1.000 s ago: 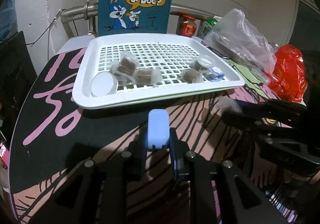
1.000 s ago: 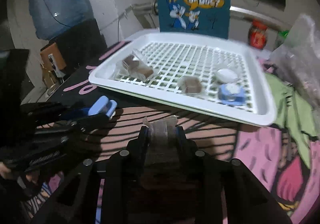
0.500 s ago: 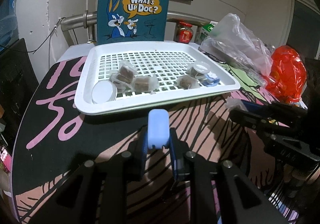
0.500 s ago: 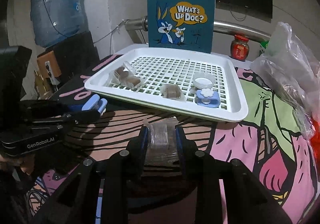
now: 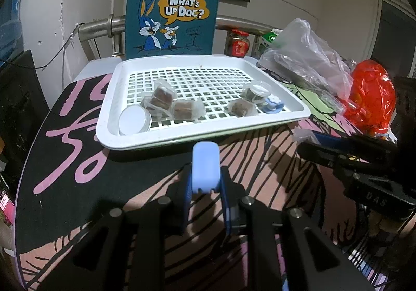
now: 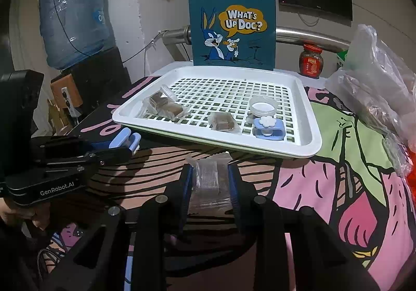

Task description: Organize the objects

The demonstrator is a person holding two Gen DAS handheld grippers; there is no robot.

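My left gripper (image 5: 205, 179) is shut on a light blue plastic clip (image 5: 205, 166), held above the table in front of the white grid tray (image 5: 208, 132). My right gripper (image 6: 212, 174) is shut on a clear wrapped snack packet (image 6: 210, 179), just short of the tray's near rim (image 6: 221, 143). The tray holds several wrapped brown snacks (image 5: 161, 98), a round white lid (image 5: 134, 119), a small clear cup (image 6: 262, 106) and a blue clip with a white flower (image 6: 267, 127). The left gripper also shows in the right wrist view (image 6: 124, 145), and the right gripper in the left wrist view (image 5: 304, 137).
A blue "What's Up Doc?" bag (image 5: 173, 10) stands behind the tray. Clear plastic bags (image 5: 306, 57) and a red bag (image 5: 369, 93) lie at the right. A red-lidded jar (image 6: 310, 59) and a metal rail (image 6: 312, 33) are at the back. A water bottle (image 6: 72, 13) stands left.
Both grippers have drawn back slightly from the tray and steadied, each still holding its object. Things in the tray have not moved.
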